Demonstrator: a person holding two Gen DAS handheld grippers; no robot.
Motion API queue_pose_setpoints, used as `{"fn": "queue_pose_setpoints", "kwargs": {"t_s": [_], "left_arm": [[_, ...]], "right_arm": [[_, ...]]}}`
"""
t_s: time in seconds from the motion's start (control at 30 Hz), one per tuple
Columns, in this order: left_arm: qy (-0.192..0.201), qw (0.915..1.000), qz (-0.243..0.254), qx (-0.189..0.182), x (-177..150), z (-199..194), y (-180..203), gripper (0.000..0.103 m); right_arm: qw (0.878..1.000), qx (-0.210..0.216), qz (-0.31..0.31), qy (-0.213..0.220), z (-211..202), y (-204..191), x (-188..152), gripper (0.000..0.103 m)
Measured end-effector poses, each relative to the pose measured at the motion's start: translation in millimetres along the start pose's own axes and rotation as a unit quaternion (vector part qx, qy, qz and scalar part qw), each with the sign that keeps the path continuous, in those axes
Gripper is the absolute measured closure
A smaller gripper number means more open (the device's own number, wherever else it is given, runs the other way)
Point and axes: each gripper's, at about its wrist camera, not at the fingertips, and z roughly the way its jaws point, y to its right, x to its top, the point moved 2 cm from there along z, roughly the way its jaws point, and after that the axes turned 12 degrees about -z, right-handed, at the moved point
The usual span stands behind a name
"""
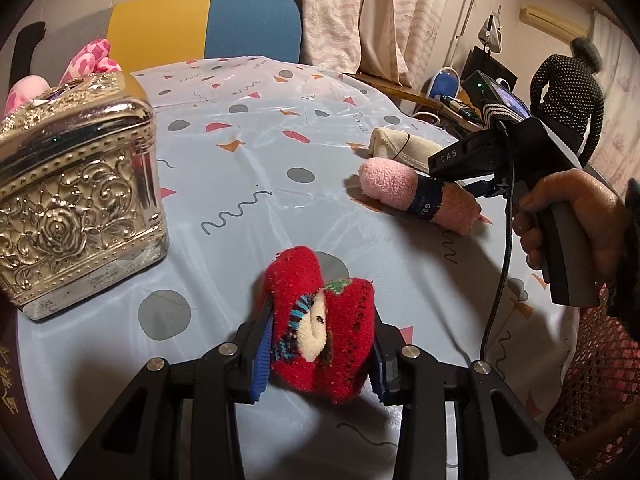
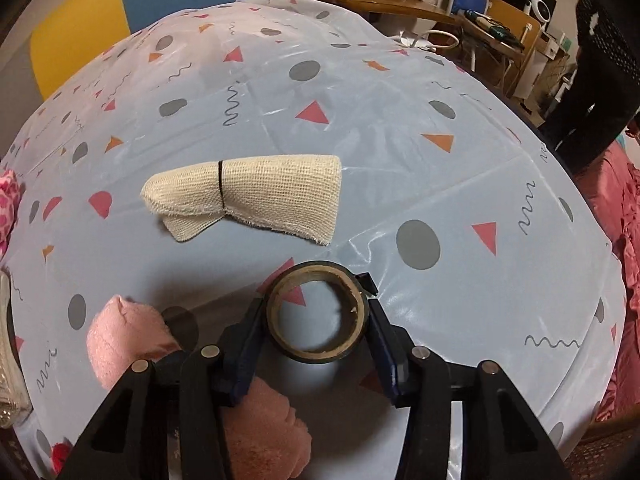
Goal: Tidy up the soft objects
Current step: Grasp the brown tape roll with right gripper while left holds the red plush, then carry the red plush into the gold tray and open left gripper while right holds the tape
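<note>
Two tools are working at once: the left tool (image 1: pixel 320 344) is squeezing a red rolled sock (image 1: pixel 324 328) between its blue pads, low over the worktop (image 1: pixel 248 168), while the right tool (image 2: pixel 316 316) is gripping a roll of dark tape (image 2: pixel 316 312) across its width.

Judging by the pink items already poking from the ornate silver box (image 1: pixel 76 200) at left, the sock is likely being carried there; the next move calls for lifting it over the rim before the jaws part. A pink rolled towel (image 1: pixel 416 196) and a cream mesh bundle (image 2: pixel 244 196) tied with a black band are waiting on the patterned cloth. The towel's dark band is showing "GRA"; the right tool's body is reading "DAS".
</note>
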Motion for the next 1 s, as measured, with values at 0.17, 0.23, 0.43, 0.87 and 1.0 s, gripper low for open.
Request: {"fn": "queue_pose_setpoints", "kwargs": {"t_s": [0.17, 0.23, 0.43, 0.87, 1.0], "left_arm": [[-0.002, 1.0, 0.002, 0.007, 1.7, 0.2, 2.4, 0.067], [-0.005, 0.9999, -0.003, 0.009, 4.4, 0.1, 1.4, 0.068], [-0.012, 0.9995, -0.021, 0.019, 6.7, -11.6, 2.5, 0.068], [0.027, 0.9993, -0.025, 0.006, 15.4, -74.3, 15.1, 0.068], [0.035, 0.9989, -0.029, 0.015, 14.0, -93.3, 10.3, 0.068]], "right_arm": [[1.0, 0.009, 0.001, 0.005, 2.0, 3.8, -3.5, 0.053], [1.0, 0.004, -0.012, 0.008, 1.6, 1.6, -6.1, 0.053], [0.999, -0.001, -0.031, 0.015, -1.1, -3.7, -8.7, 0.053], [0.999, -0.005, -0.045, 0.02, -0.7, -5.0, -8.2, 0.053], [0.998, -0.01, -0.052, 0.02, -1.3, -6.7, -7.1, 0.053]]}}
